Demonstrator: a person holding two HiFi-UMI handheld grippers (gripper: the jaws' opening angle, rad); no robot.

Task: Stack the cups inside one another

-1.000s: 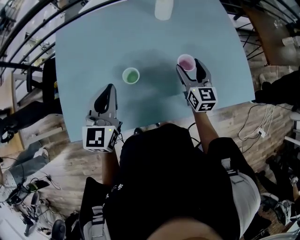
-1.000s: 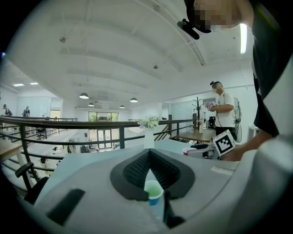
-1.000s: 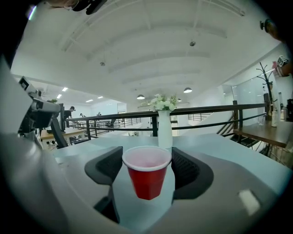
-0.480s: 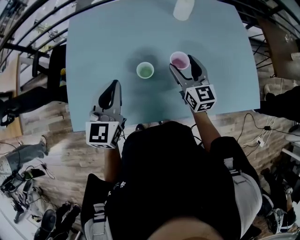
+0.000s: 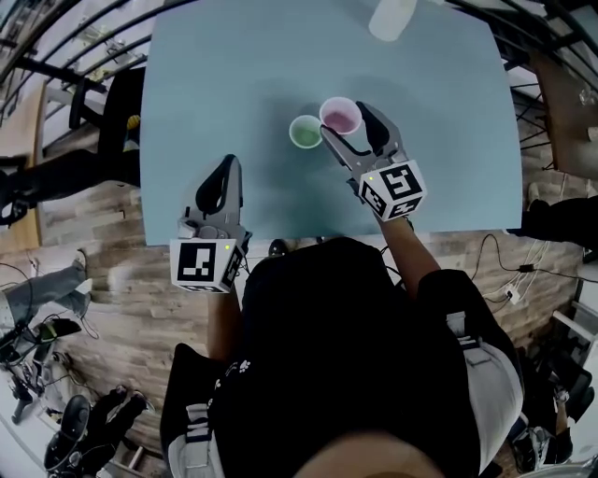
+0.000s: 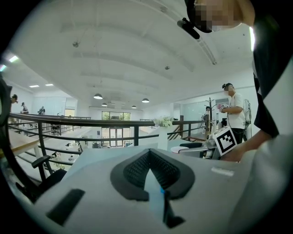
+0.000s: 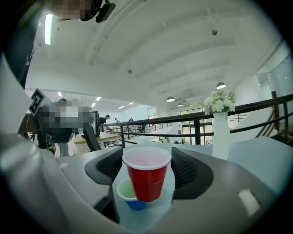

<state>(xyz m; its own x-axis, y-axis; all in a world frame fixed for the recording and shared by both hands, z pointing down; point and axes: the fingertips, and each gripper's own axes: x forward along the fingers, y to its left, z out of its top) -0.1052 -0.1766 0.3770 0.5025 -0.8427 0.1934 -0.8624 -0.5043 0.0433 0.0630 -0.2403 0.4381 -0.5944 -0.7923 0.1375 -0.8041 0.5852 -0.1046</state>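
Observation:
A red cup [image 5: 340, 116] with a pale pink inside sits between the fingers of my right gripper [image 5: 348, 127], which is shut on it. In the right gripper view the red cup [image 7: 146, 176] hangs slightly above the table, its base over the rim of a smaller blue cup [image 7: 128, 194] with a green inside. In the head view that small cup [image 5: 306, 132] stands on the light blue table [image 5: 234, 75], just left of the red one and touching it. My left gripper [image 5: 222, 179] rests near the table's front edge, shut and empty [image 6: 149, 160].
A white vase [image 5: 392, 17] stands at the table's far edge; with flowers in it, this vase [image 7: 221, 137] appears beyond the red cup. Black railings [image 5: 75, 65] run past the table's left side. Cables and a wooden floor lie below the front edge.
My right gripper has carried the red cup leftward until it meets the small green-lined cup. The left gripper has kept its place by the front edge.

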